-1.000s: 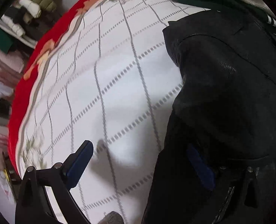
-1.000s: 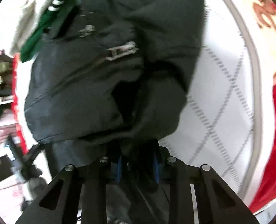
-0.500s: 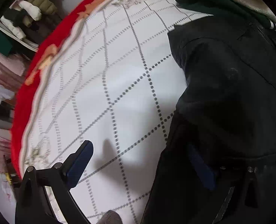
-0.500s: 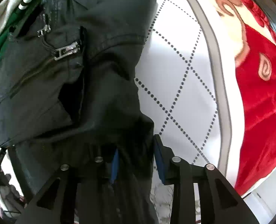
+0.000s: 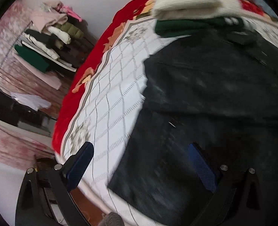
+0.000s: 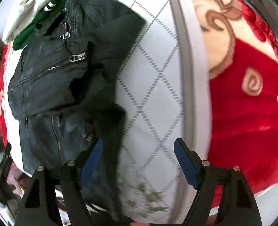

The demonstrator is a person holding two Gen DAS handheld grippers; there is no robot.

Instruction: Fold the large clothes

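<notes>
A black leather jacket (image 5: 214, 98) lies partly folded on the white quilted bed cover (image 5: 116, 94). It also shows in the right wrist view (image 6: 50, 71), with silver zippers and its top half folded over the lower part. My left gripper (image 5: 140, 162) is open and holds nothing; its right finger rests over the jacket's lower edge, its left finger over the cover. My right gripper (image 6: 139, 162) is open and holds nothing; the jacket's right edge hangs just inside its left finger.
A cream fleece garment (image 5: 191, 0) and a green garment (image 5: 186, 26) lie stacked at the far end of the bed. A red patterned blanket (image 6: 251, 94) borders the cover. Shelves with piled clothes (image 5: 50, 37) stand to the left, beyond the bed edge.
My right gripper was shut on the jacket's edge and has opened, letting it go. My left gripper stayed open and pulled back toward the near bed edge.
</notes>
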